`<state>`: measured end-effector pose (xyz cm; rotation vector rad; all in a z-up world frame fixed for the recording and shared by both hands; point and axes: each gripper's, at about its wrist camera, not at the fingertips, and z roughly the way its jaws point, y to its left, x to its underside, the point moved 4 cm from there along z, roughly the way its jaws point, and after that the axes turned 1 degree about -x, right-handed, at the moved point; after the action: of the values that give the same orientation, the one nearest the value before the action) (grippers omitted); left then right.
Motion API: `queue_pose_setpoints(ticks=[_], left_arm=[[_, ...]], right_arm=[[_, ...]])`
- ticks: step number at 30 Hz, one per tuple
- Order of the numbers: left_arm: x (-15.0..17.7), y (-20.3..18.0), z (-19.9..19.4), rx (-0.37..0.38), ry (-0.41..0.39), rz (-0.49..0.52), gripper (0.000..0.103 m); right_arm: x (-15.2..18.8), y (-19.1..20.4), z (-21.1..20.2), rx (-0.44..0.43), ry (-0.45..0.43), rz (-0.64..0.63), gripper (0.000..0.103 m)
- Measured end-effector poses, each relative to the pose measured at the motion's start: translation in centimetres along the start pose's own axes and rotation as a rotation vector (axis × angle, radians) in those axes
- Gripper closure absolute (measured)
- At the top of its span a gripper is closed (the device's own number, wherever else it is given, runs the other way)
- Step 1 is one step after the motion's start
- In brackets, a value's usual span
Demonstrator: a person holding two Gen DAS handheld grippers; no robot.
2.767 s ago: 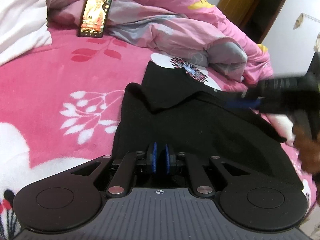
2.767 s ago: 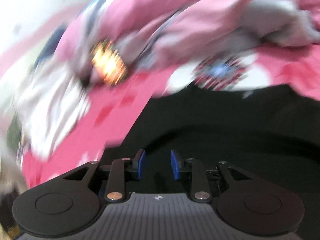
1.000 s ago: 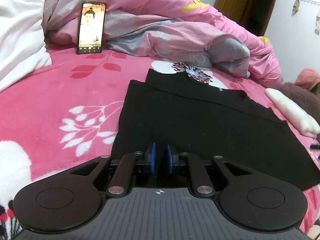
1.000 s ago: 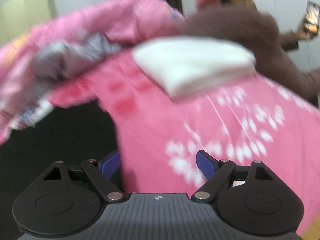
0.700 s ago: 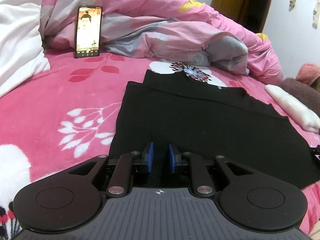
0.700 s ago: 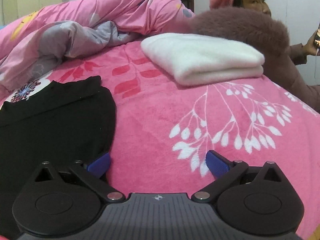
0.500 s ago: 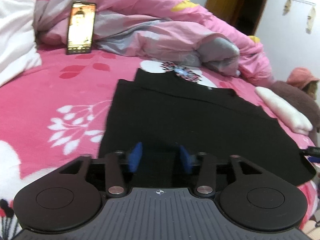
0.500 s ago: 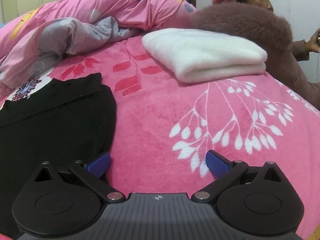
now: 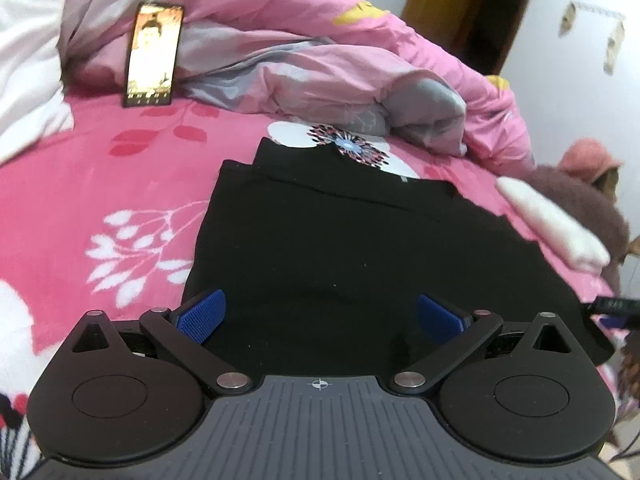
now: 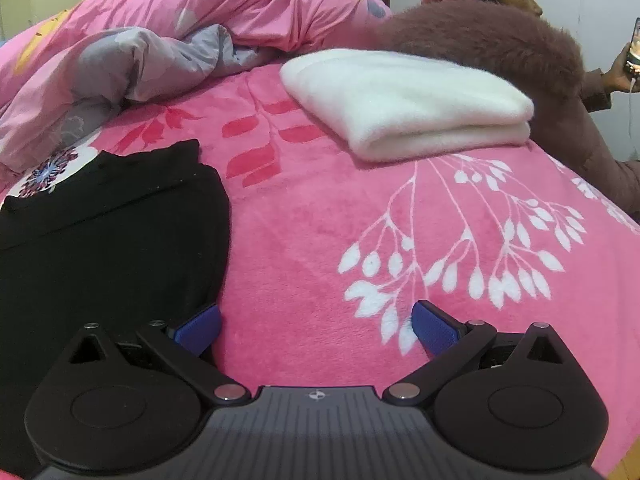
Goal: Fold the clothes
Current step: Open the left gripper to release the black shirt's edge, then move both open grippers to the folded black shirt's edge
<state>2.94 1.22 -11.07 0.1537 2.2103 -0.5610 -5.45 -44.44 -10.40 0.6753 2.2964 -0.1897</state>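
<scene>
A black garment [image 9: 332, 240] lies folded flat on the pink flowered blanket [image 9: 80, 184]. My left gripper [image 9: 320, 318] hovers over its near edge, its jaws opening wide with only the flat cloth below them and nothing pinched. In the right wrist view the same black garment [image 10: 104, 224] lies at the left. My right gripper [image 10: 316, 330] stands open at the garment's right edge, its left pad over the black cloth and its right pad over the pink blanket [image 10: 320, 240]. A folded white garment [image 10: 404, 100] lies further back.
A rumpled pink and grey quilt [image 9: 304, 52] is heaped at the back, with a phone [image 9: 154, 54] propped against it. A person in a furry brown coat [image 10: 500, 48] sits at the bed's right side, holding a phone. White bedding [image 9: 24, 64] lies far left.
My left gripper's jaws have gone from nearly shut to wide open over the black garment. The right gripper swung to the garment's right edge and settled, its jaws widening.
</scene>
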Motion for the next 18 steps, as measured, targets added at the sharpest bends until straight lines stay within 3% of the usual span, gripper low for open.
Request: queue_pose_setpoints(ticks=[10,18], left_arm=[[0.01,0.42,-0.10,0.025,0.028,-0.039,0.000],[0.59,-0.07,-0.29,0.023,0.025,0.035,0.000]], right_arm=[[-0.30,0.59,0.23,0.044,0.041,-0.014,0.000],[-0.33,0.47,0.25,0.034,0.038,-0.017,0.000]])
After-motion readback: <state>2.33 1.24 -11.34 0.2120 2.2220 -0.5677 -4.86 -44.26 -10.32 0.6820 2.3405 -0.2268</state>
